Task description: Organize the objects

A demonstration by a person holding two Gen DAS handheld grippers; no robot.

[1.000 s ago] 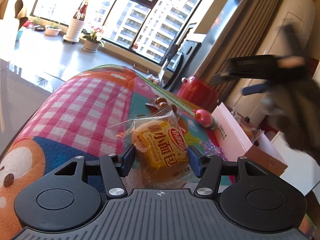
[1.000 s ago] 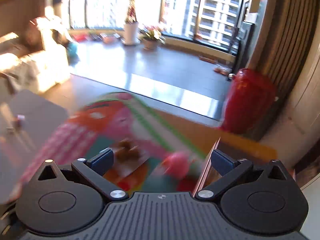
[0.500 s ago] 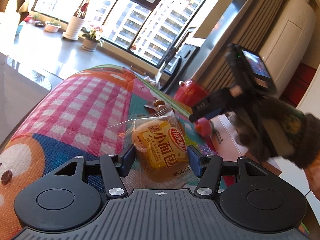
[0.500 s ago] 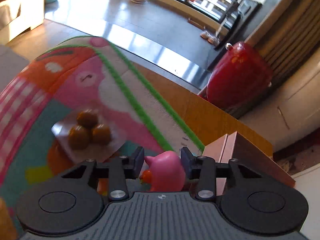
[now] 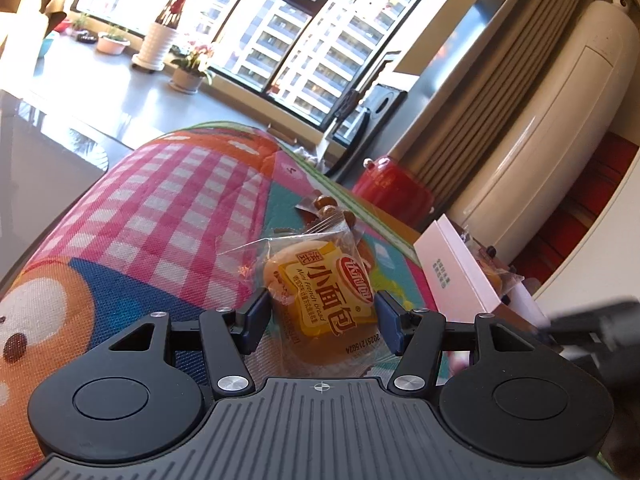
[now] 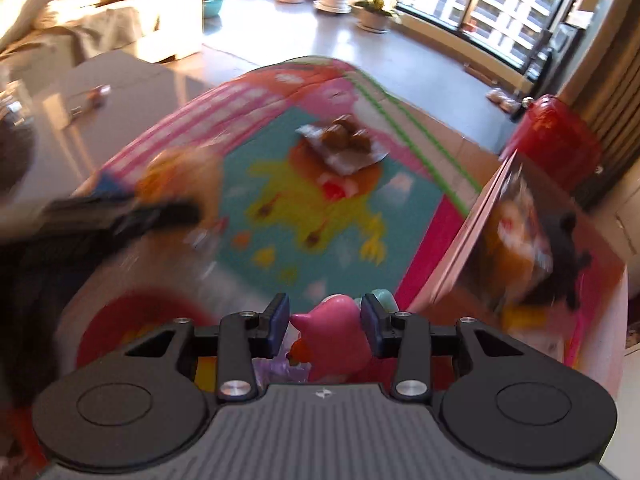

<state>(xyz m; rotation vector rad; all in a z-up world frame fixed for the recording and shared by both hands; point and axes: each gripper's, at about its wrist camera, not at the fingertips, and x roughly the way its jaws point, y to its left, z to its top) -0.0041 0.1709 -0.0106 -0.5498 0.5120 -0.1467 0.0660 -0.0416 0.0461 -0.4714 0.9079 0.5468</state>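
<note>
A wrapped yellow bread packet (image 5: pixel 320 292) lies on the colourful play mat (image 5: pixel 180 200), and my left gripper (image 5: pixel 322 316) is shut on it, pads against both sides. My right gripper (image 6: pixel 325 320) is shut on a pink toy bird (image 6: pixel 336 336), held above the mat (image 6: pixel 312 216) near the open pink-and-white box (image 6: pixel 460 260). In the right wrist view the left gripper (image 6: pixel 120 212) shows as a dark blur at the left, with the bread packet (image 6: pixel 180 172) beside it. At the right edge of the left wrist view, the right gripper (image 5: pixel 592 328) is a dark blur.
A clear packet of brown balls (image 5: pixel 328 208) (image 6: pixel 344 140) lies further along the mat. The box (image 5: pixel 452 264) holds a snack packet and a dark toy. A red container (image 5: pixel 392 192) (image 6: pixel 556 136) stands on the floor beyond. Potted plants line the window.
My right gripper shut on the pink toy bird, lifted it and pulled back toward the box side; in the left view it dropped to the lower right edge. The left gripper stayed put.
</note>
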